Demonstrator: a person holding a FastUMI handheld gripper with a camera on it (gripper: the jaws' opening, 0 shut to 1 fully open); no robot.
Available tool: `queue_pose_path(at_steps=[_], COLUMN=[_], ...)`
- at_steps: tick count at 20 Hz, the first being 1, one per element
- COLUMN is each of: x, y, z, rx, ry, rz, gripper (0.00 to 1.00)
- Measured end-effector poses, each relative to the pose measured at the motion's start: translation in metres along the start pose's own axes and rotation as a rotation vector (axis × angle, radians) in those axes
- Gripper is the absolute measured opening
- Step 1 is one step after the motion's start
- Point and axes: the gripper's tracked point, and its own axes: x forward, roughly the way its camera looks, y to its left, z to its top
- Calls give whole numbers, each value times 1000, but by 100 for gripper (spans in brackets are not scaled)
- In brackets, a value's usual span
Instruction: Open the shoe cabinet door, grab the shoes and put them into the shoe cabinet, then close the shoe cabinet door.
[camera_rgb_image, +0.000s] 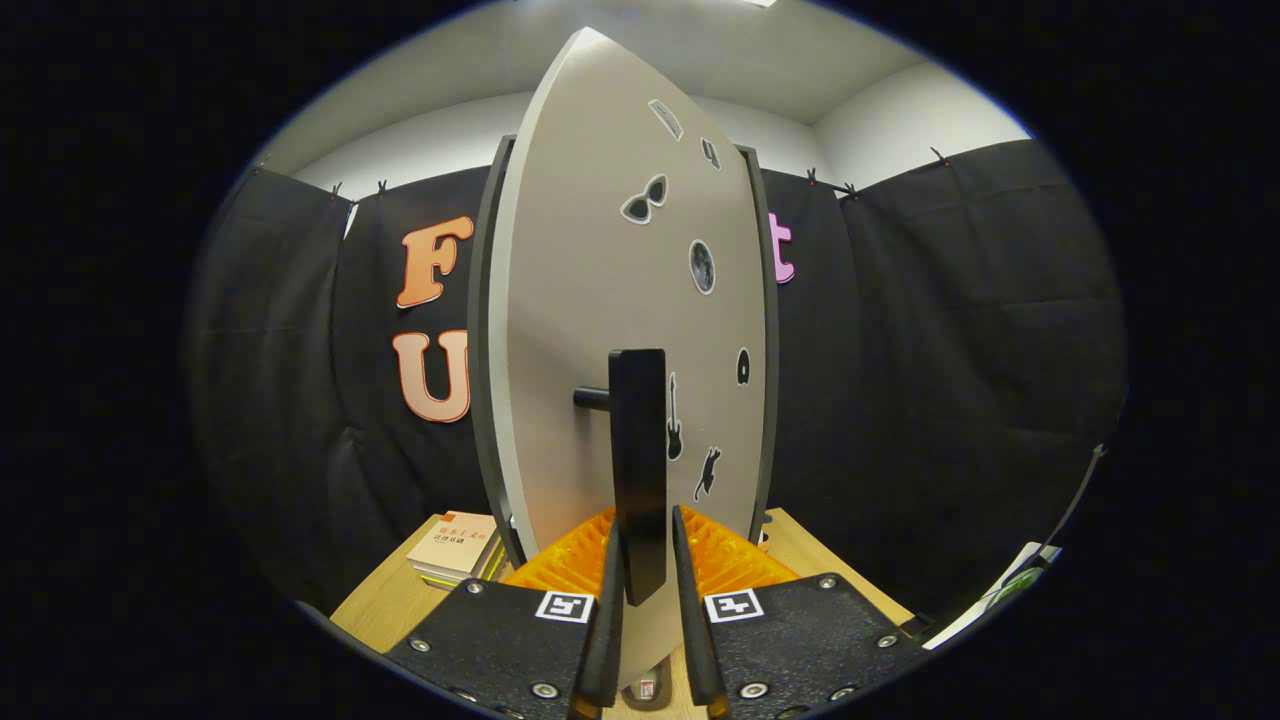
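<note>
The shoe cabinet's light grey door (590, 330), dotted with small dark stickers, stands right in front of me and looks swung a little way out from the dark cabinet frame (483, 330). Its upright black bar handle (638, 450) juts out on a short post. The handle's lower end sits between my fingers. My gripper (645, 520) is shut on it, one finger pressed against each side.
The cabinet stands on a wooden table (385, 600). A small stack of books (455, 545) lies on the table to the left of the door's foot. A white and green object (1000, 590) lies low at the right, beside the black cloth wall.
</note>
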Motion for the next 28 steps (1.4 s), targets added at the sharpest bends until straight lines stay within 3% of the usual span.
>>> queue_pose_path(at_steps=[20,24,28], x=[-23,-25,-27], y=[-131,-153,-165], z=[-17,-16,-19], rx=[17,8,8], ry=[2,-3,2], rz=[-37,-53,-62], gripper=[26,20,20])
